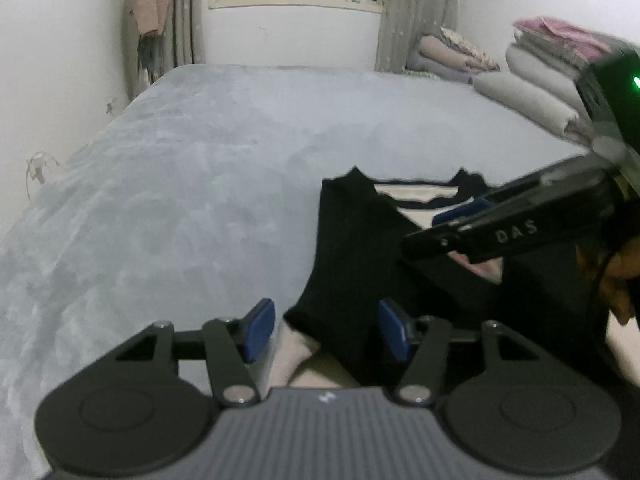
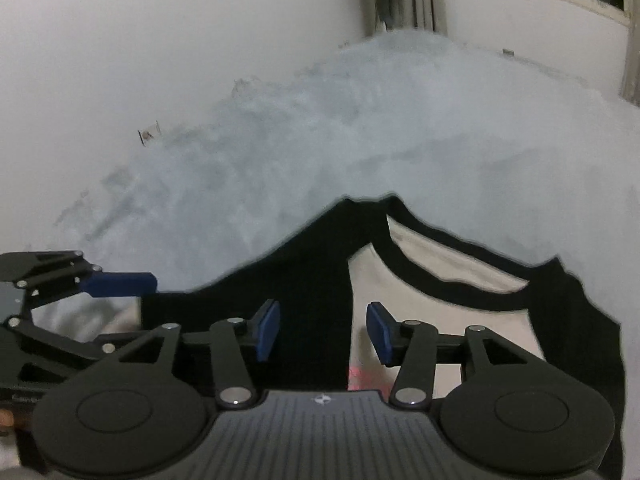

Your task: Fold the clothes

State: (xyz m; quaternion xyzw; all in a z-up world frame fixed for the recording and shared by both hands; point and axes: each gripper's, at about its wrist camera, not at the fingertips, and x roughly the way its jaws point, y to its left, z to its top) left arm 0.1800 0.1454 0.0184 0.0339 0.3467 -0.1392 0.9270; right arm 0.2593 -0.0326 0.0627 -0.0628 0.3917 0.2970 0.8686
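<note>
- Left wrist view: nearest the lens, the left hand-held gripper has its blue pads spread apart with nothing pinched. A folded black sleeve of the garment passes between them without visible pressure from either pad.
- Same view: the black-and-cream garment lies on the grey bed from 5 o'clock toward 3 o'clock, its collar pointing to the far end. The right hand-held gripper comes in from 3 o'clock above the cream panel, its blue tip just showing.
- Same view: stacked bedding sits at 2 o'clock, well apart from the garment.
- Right wrist view: nearest the lens, the right hand-held gripper also stands spread and empty. It hovers over the seam where the black sleeve meets the cream front of the garment.
- Same view: the left hand-held gripper appears at 9 o'clock, beside the garment's edge.
- Risk: with both sets of pads off the cloth, the sleeve just laid over may spring back. The plush bed cover could also snag and drag the fold askew if a tip brushes it.
</note>
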